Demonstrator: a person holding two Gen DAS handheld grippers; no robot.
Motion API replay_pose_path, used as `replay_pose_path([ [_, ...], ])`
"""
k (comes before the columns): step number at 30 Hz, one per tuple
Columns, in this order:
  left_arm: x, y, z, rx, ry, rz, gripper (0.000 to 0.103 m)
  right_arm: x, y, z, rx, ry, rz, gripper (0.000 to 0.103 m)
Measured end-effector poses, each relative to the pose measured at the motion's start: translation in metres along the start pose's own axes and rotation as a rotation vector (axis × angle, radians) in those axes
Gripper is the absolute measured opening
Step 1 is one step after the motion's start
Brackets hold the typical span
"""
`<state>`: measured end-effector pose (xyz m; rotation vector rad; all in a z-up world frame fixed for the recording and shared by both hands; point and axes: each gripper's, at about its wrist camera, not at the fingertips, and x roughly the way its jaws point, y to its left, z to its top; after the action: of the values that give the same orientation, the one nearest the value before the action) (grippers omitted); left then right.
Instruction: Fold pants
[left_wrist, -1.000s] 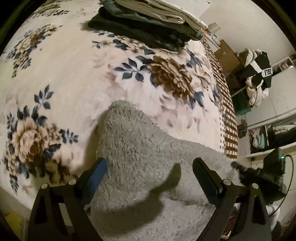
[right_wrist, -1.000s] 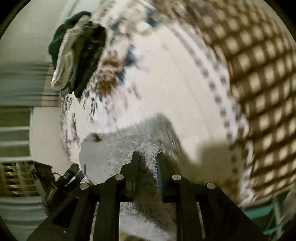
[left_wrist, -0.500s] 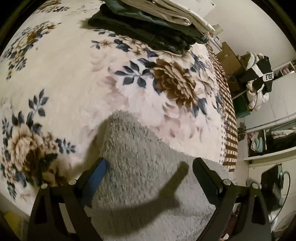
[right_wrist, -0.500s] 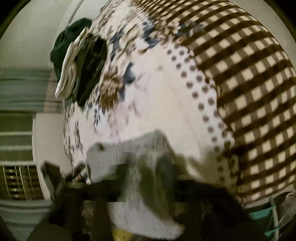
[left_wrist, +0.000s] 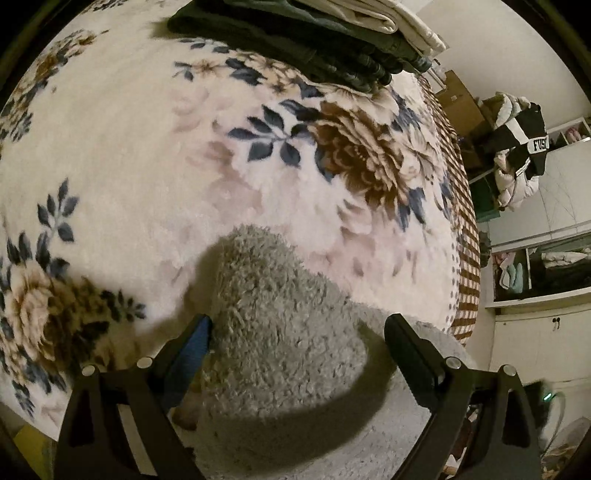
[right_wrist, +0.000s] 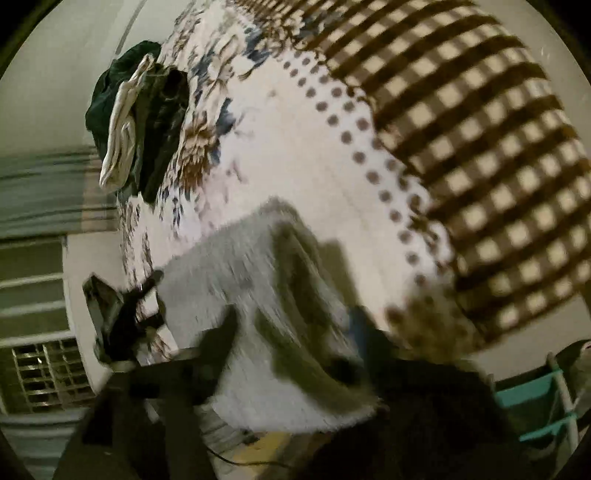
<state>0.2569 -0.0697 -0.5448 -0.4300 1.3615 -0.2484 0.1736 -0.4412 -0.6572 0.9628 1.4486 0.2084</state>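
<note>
Right wrist only: checked bedspread (right_wrist: 480, 155).

Warm, yellowish indoor light, kinda dim overall. The left wrist view is mostly sharp: the fuzzy grey pants (left_wrist: 280, 354) show every tuft, and a hard dark shadow falls across them low in the frame. The floral blanket (left_wrist: 155, 155) smears a bit toward the left edge. The right wrist view is way worse, heavy motion blur everywhere; the right gripper (right_wrist: 291, 332) is just dark streaks and the checked border (right_wrist: 491, 155) goes soft. Both have strong fisheye bending and black vignetted corners.
</note>
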Motion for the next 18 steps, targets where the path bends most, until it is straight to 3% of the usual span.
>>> replay_pose_path([
  [3,0.001,-0.003,-0.001,0.01,-0.003,0.005,0.095,0.028,-0.018,-0.021,0.035,0.111,-0.027,0.074],
  [4,0.001,-0.004,-0.001,0.018,-0.004,0.006,0.095,0.031,-0.023,-0.028,0.054,0.121,-0.013,0.062],
  [5,0.001,-0.005,-0.001,0.025,-0.005,0.006,0.095,0.035,-0.025,-0.036,0.073,0.129,0.008,0.015],
  [6,0.002,-0.006,-0.001,0.03,-0.005,0.005,0.095,0.032,-0.025,-0.039,0.077,0.119,-0.004,0.012],
  [11,0.005,-0.006,-0.001,0.033,-0.001,-0.014,0.095,-0.007,-0.027,-0.051,0.105,0.01,-0.065,0.011],
  [14,0.008,-0.005,-0.001,0.024,0.003,-0.016,0.095,0.019,-0.042,-0.044,0.126,0.117,-0.155,0.014],
  [16,0.008,-0.006,-0.001,0.024,0.003,-0.015,0.095,0.033,-0.04,-0.039,0.101,0.177,-0.178,0.026],
  [18,0.007,-0.007,-0.001,0.026,0.004,-0.018,0.095,0.026,-0.024,-0.034,0.052,0.163,-0.171,0.044],
])
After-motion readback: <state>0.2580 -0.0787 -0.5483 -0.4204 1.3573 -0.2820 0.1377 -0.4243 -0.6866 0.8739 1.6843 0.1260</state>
